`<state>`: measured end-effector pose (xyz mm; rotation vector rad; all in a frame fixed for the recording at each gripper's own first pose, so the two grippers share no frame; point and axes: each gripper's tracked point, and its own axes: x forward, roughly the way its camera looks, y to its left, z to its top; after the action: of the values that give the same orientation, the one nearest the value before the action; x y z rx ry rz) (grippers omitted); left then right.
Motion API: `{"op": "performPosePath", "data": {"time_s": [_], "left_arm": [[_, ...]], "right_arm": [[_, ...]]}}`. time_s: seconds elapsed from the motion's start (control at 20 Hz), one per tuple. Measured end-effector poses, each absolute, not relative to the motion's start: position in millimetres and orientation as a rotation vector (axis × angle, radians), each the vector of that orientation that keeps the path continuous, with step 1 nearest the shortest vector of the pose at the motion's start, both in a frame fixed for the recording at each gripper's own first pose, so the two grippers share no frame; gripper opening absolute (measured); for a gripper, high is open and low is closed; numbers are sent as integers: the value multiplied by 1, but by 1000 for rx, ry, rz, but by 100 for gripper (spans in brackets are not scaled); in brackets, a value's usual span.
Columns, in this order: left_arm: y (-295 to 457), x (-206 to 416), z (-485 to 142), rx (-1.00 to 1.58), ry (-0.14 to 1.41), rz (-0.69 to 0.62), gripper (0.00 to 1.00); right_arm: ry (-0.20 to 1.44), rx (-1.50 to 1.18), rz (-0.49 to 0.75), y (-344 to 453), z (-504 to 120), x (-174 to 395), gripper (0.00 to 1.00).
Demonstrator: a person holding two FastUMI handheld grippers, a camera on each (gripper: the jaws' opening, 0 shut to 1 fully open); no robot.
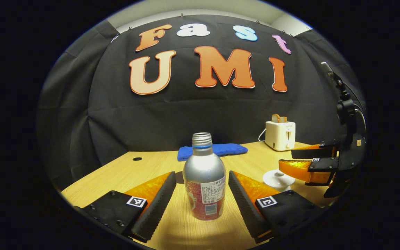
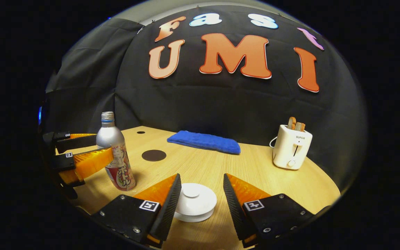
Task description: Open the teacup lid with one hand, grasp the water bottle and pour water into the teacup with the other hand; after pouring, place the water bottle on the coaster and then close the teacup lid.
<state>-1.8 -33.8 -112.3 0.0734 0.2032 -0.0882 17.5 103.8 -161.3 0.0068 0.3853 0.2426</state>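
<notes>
The left tongs point(image 1: 201, 194) stand wide, one finger on each side of the water bottle point(image 1: 204, 180), which is upright on the wooden surface point(image 1: 151, 166) with its cap off; there is a gap between each finger and the bottle, so neither presses on it. In the right gripper view the same bottle point(image 2: 115, 152) stands near the surface's left edge with the left tongs flanking it.

The right tongs point(image 2: 200, 194) are also wide, set either side of the teacup lid point(image 2: 193, 201), a white lid with a round knob that sits on the teacup (little of the cup below can be made out). Their fingers do not touch the lid.

A dark round coaster point(image 2: 153, 155) lies on the surface behind the bottle, apart from it. A folded blue cloth point(image 2: 203, 141) lies along the far edge, and a white toaster point(image 2: 292, 146) with bread in its slots stands toward the far right corner.
</notes>
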Motion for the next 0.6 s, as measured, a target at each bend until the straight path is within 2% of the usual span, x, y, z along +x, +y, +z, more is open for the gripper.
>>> {"op": "performPosePath", "data": {"time_s": [0.3, 0.5, 0.6], "left_arm": [[-33, 2, -126, 73, 236, -92, 100], [-34, 2, -129, 66, 247, -99, 100], [-35, 4, -130, 62, 251, -102, 100]], "right_arm": [[423, -12, 295, 116, -169, 20, 53], [455, -52, 332, 123, -177, 18, 45], [476, -77, 343, 126, -181, 18, 48]]}}
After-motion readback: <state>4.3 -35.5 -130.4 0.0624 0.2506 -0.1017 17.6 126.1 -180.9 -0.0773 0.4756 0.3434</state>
